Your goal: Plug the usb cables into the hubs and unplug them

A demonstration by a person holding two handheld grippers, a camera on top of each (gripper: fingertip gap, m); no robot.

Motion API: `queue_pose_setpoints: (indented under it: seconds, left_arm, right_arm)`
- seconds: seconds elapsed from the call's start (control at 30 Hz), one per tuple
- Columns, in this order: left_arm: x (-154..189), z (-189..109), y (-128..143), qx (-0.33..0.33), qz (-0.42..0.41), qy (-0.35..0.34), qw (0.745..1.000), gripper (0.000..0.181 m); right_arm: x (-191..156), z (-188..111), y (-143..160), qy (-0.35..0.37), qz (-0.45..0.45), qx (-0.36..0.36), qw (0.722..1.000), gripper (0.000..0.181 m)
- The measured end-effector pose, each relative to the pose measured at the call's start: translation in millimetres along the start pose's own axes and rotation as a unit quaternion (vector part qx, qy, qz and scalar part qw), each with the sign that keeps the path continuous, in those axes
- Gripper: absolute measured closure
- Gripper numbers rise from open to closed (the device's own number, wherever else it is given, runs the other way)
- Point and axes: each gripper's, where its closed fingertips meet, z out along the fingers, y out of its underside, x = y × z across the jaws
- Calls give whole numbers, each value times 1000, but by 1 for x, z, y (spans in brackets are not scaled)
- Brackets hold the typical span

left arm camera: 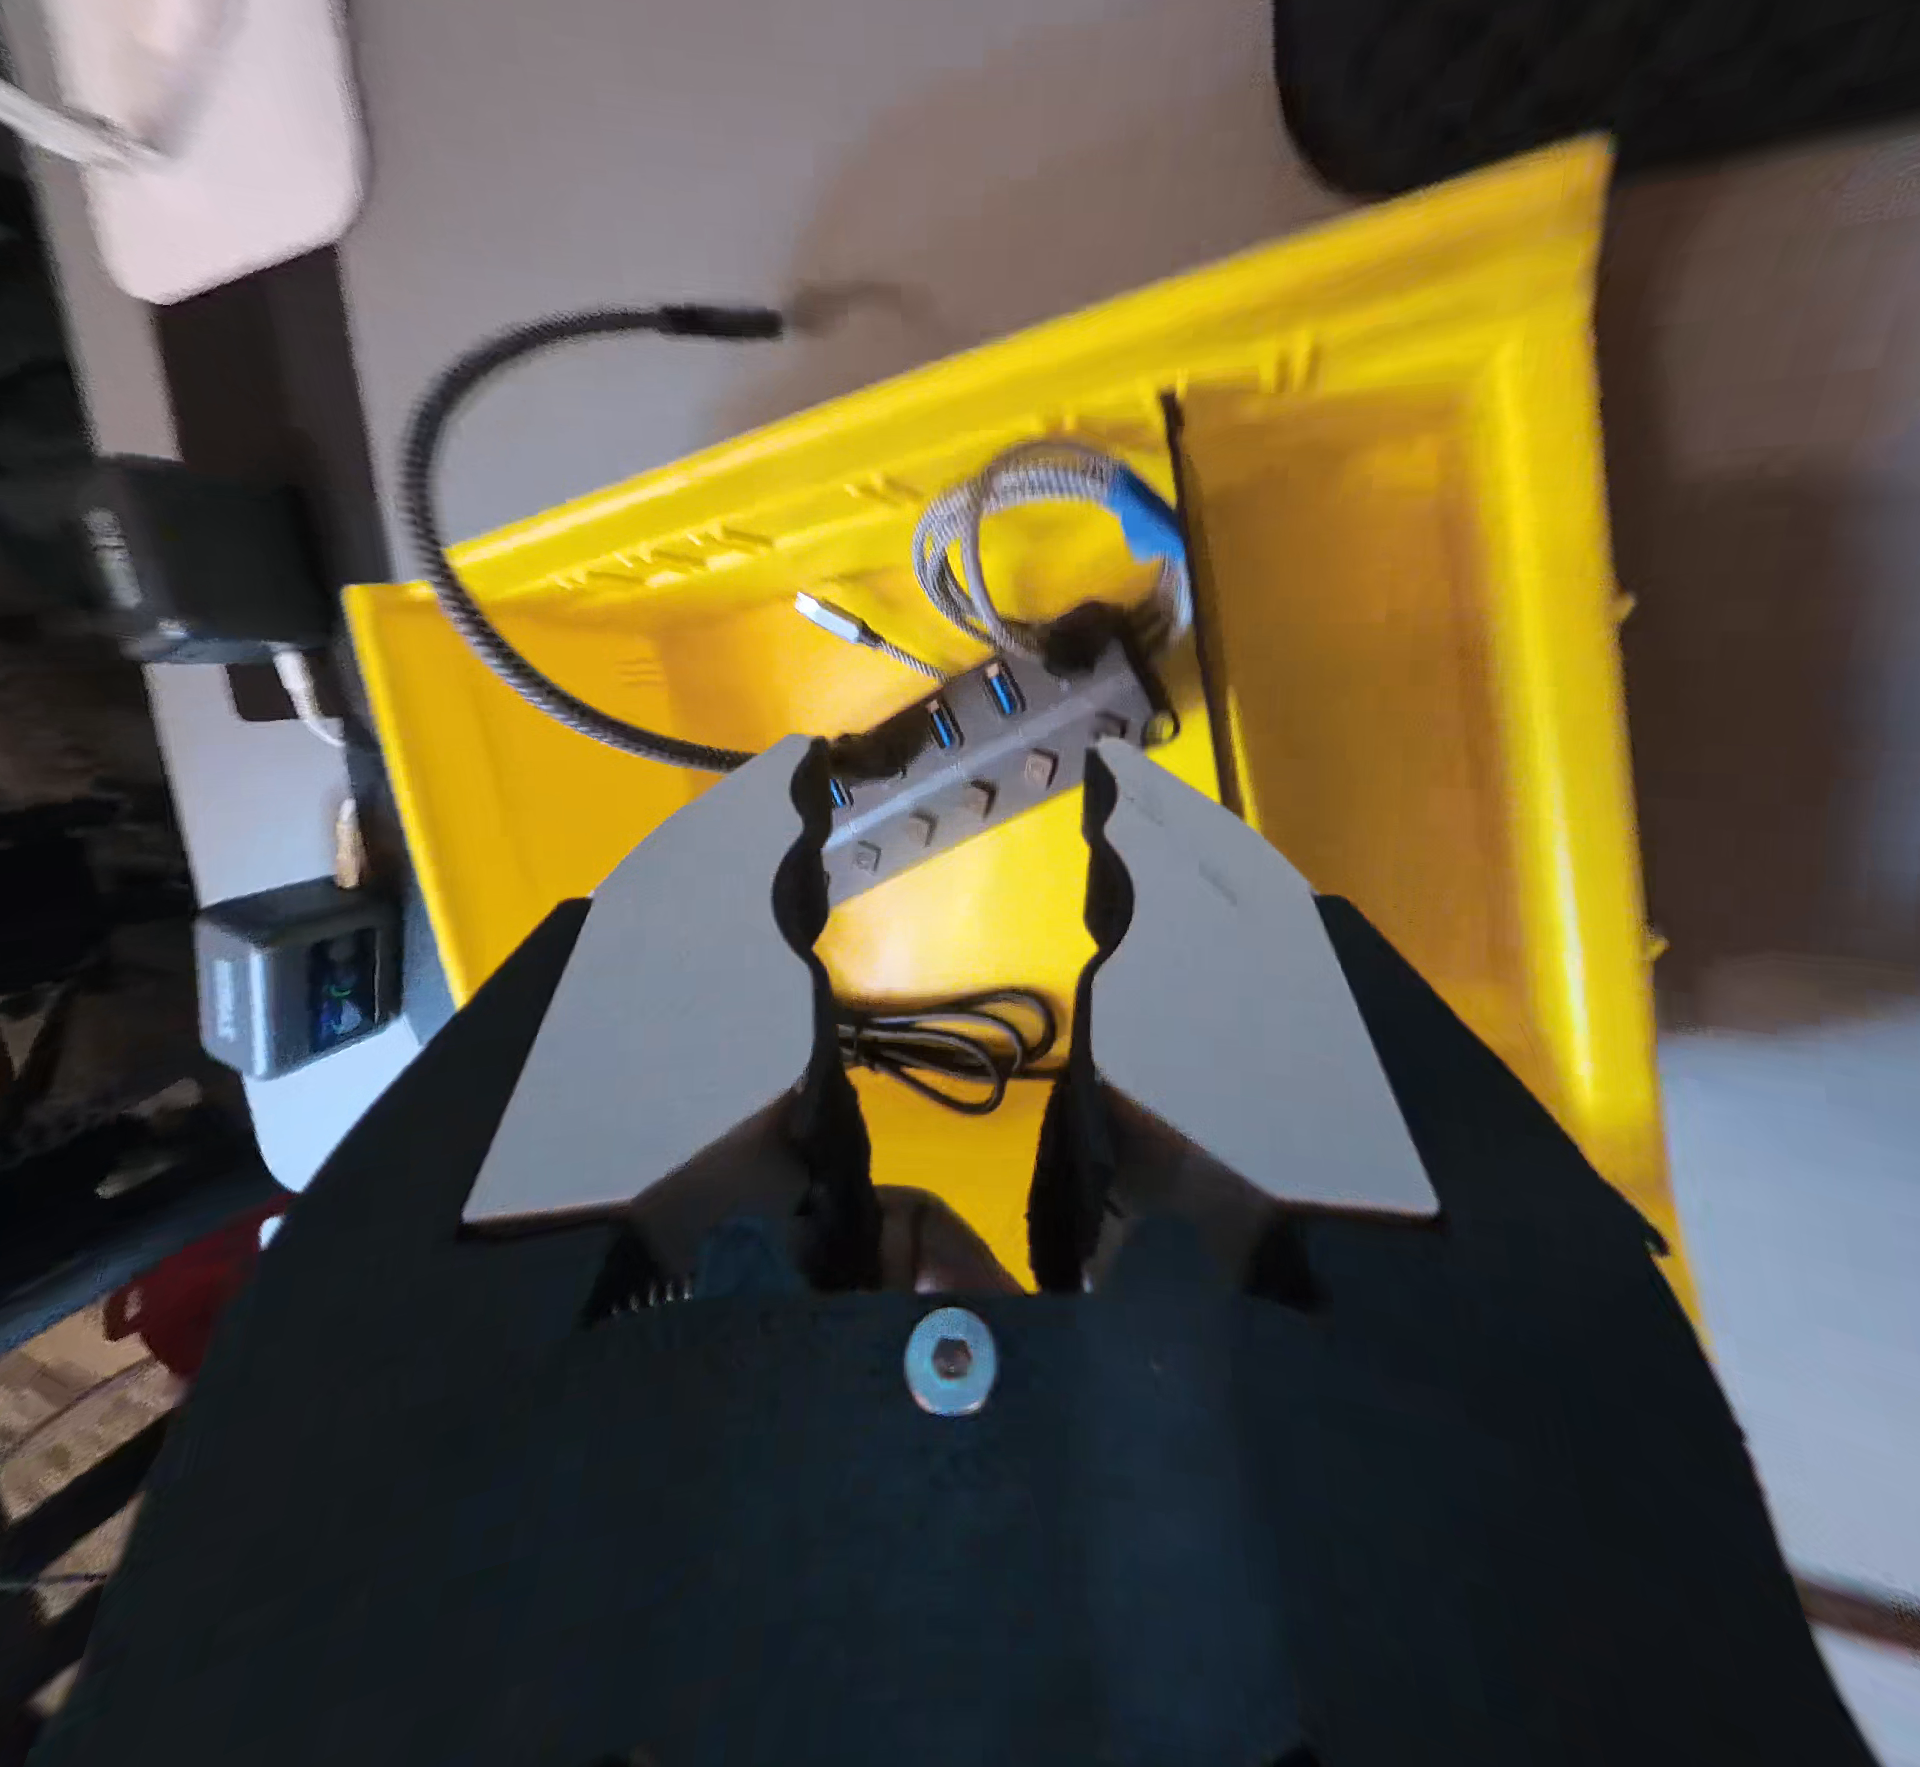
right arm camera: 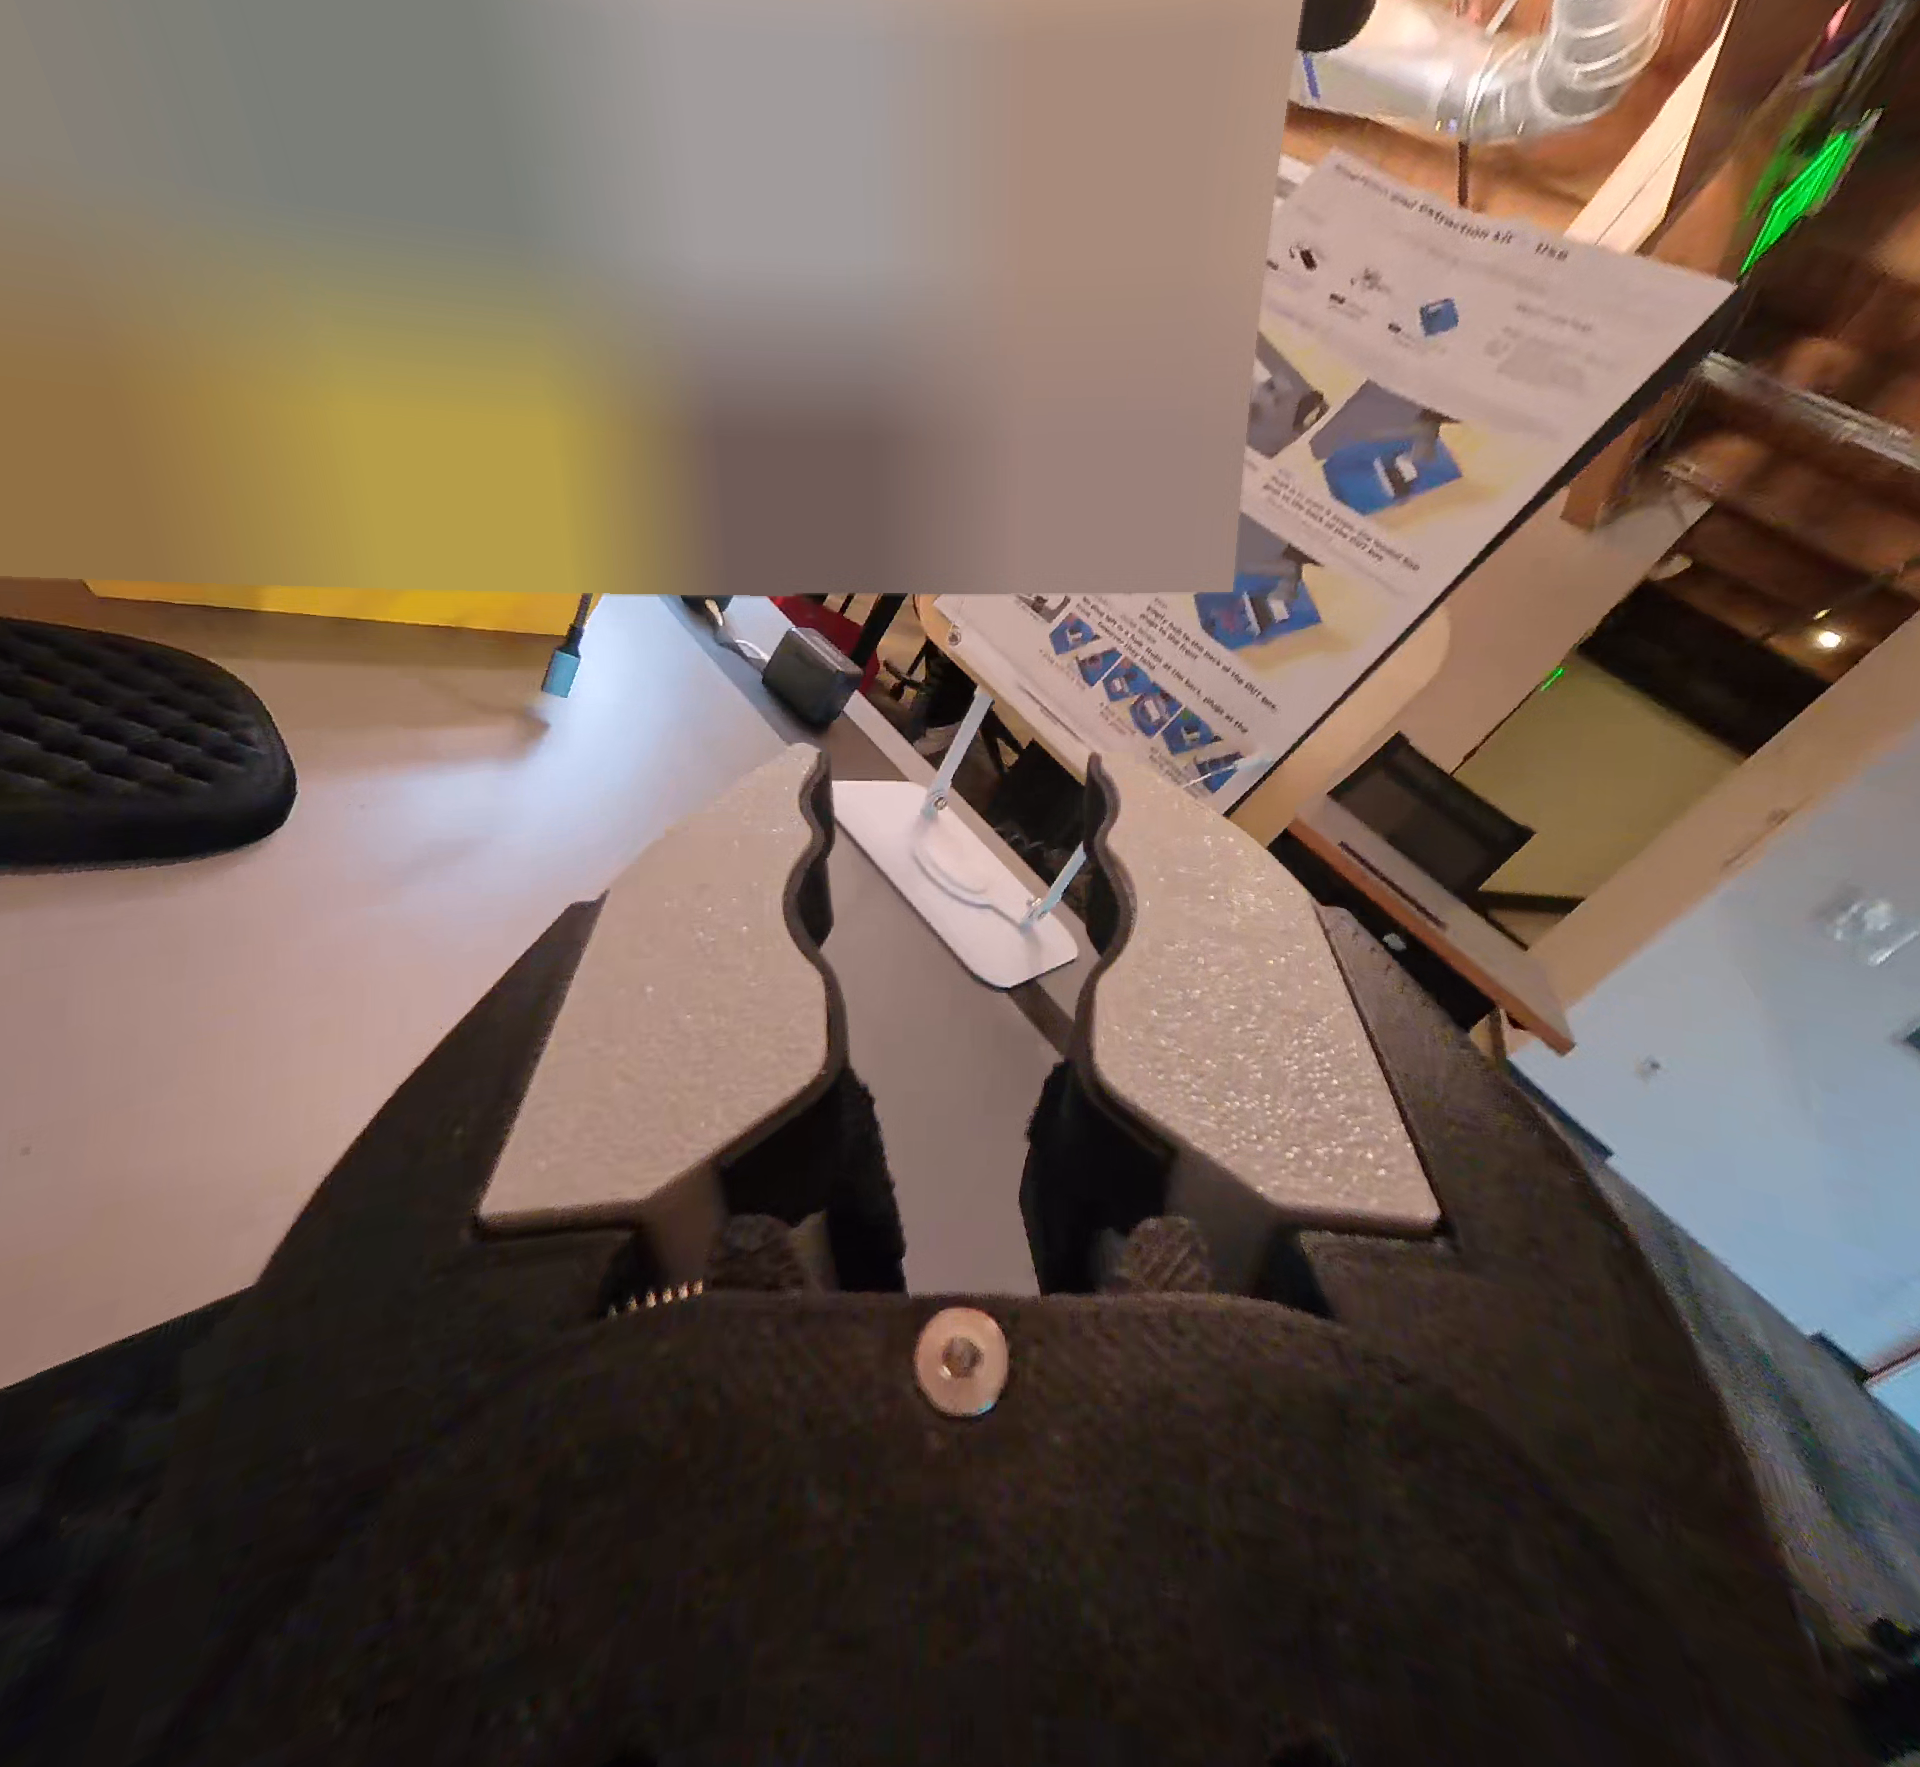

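Observation:
In the left wrist view a grey USB hub with blue ports and a row of square buttons lies slanted in a yellow bin. My left gripper is open and hovers above the hub, empty. A coiled braided cable with a blue tie lies behind the hub, its silver plug free. A thick braided black cable runs from the hub over the bin's edge onto the table. A thin black cable lies coiled nearer me. My right gripper is open and empty above the table; a grey plug hangs ahead.
A black divider splits the bin. A black mesh pad lies on the table's left in the right wrist view. A white stand base holds an instruction sheet near the table edge. A grey charger sits by that edge. The gap from one gripper's tips to the other's is roughly 50 cm. The grey USB hub is about 9 cm from my left fingertips and 55 cm from my right.

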Motion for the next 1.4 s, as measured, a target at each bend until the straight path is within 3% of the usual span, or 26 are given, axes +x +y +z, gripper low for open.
queue_pose_setpoints:
  seconds: [0.2,0.43,0.73,0.87,1.0,1.13,1.27,1.4]
  left_arm:
    - [8,57,28,-115,150,95,977,121]
    - [18,82,45,-152,226,176,946,117]
    - [27,101,48,-151,286,182,929,115]
    - [17,94,42,-147,283,128,939,118]
    - [-7,67,16,-106,221,23,969,120]
    - [-30,32,-13,-40,146,-98,984,121]
    - [-53,-5,-42,37,82,-232,969,122]
    - [-71,-50,-75,118,40,-366,922,123]
  right_arm:
    - [0,3,-9,11,-25,8,1000,138]
    - [-2,12,2,16,-50,-34,998,139]
    - [-5,22,7,11,-50,-43,998,141]
    - [-7,24,10,10,-46,-42,998,141]
    - [-8,22,9,10,-43,-33,998,142]
    - [-10,17,6,9,-40,-21,999,142]
    - [-16,16,6,1,-35,-14,999,142]
    - [-26,19,3,-15,-32,1,999,142]
